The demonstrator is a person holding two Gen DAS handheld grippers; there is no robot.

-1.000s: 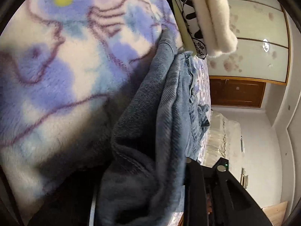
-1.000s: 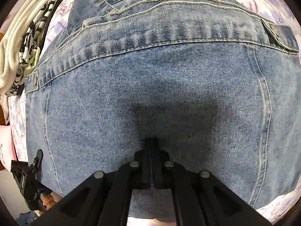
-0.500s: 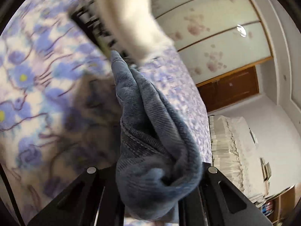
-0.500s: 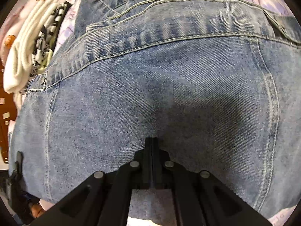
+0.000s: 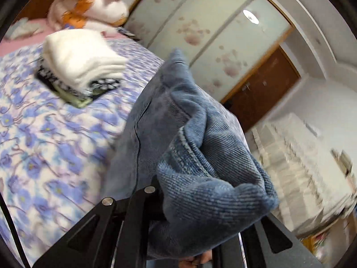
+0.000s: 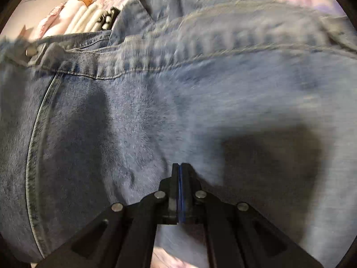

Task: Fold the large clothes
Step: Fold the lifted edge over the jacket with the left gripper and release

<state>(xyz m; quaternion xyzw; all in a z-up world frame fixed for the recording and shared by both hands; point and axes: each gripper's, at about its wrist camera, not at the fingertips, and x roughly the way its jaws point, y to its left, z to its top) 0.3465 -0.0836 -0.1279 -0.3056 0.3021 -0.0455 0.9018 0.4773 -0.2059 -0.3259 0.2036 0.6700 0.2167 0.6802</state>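
A bed (image 5: 51,138) covered by a blanket with blue and purple flowers is seen filling the left of the left wrist view, with a pale wardrobe (image 5: 214,33) and a brown door (image 5: 263,89) behind it. The jeans (image 6: 178,102), of blue denim, are spread over that bed and fill almost the whole right wrist view, the waistband (image 6: 138,62) running across the upper part and a side seam curving down the left.

A bunched end of the jeans (image 5: 200,174) is lifted clear of the blanket in the left wrist view and is gripped by the left gripper (image 5: 189,234), whose fingers are nearly closed and pinched on the thick fold; the fingertips themselves are hidden by the cloth. A bit of the person's hand (image 5: 196,261) is glimpsed under the fold at the lower edge.

A stack of folded clothes (image 5: 82,60), cream on top with a black-and-white piece beneath, is set on the far part of the bed, well apart from the lifted denim. A pink and white bundle (image 5: 89,6) is seen behind it.

The right gripper (image 6: 179,172) is held with its fingers fully closed, pad against pad, the tips pressed down onto the flat denim below the waistband. No cloth is seen between them.
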